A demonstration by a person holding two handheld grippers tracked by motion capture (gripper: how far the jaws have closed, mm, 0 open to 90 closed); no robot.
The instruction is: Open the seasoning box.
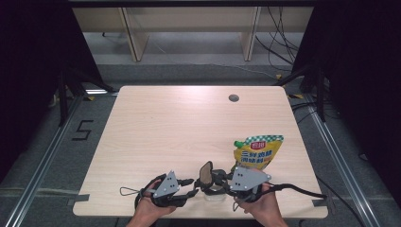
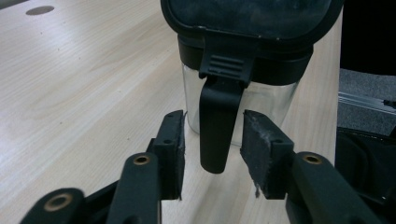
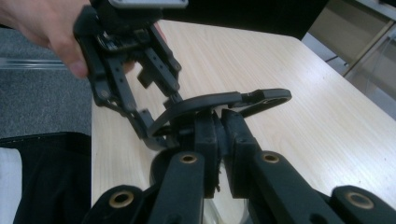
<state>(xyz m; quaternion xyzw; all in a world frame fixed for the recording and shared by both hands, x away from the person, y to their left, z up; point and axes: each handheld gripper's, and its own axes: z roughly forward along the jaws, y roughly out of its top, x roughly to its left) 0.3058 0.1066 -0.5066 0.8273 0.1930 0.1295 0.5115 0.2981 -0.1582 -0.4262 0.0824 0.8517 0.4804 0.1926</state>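
Note:
A small clear glass jug (image 1: 211, 193) with a black collar and a black handle (image 2: 217, 126) stands near the table's front edge. Its black lid (image 1: 206, 173) is tilted up on its hinge. My left gripper (image 1: 193, 187) is open, with one pad (image 2: 171, 149) on each side of the handle and a gap between pad and handle. In the left gripper view, that gripper (image 2: 212, 156) straddles the handle's lower end. My right gripper (image 3: 219, 135) comes from the jug's other side and is shut on the edge of the lid (image 3: 219, 100). Beyond the lid I see the left gripper (image 3: 144, 123).
A yellow sauce pouch (image 1: 257, 151) with a green cap lies flat just behind the right gripper. The light wooden table (image 1: 189, 127) has a round grommet hole (image 1: 233, 98) at the back. Black curtains and metal rails flank the table.

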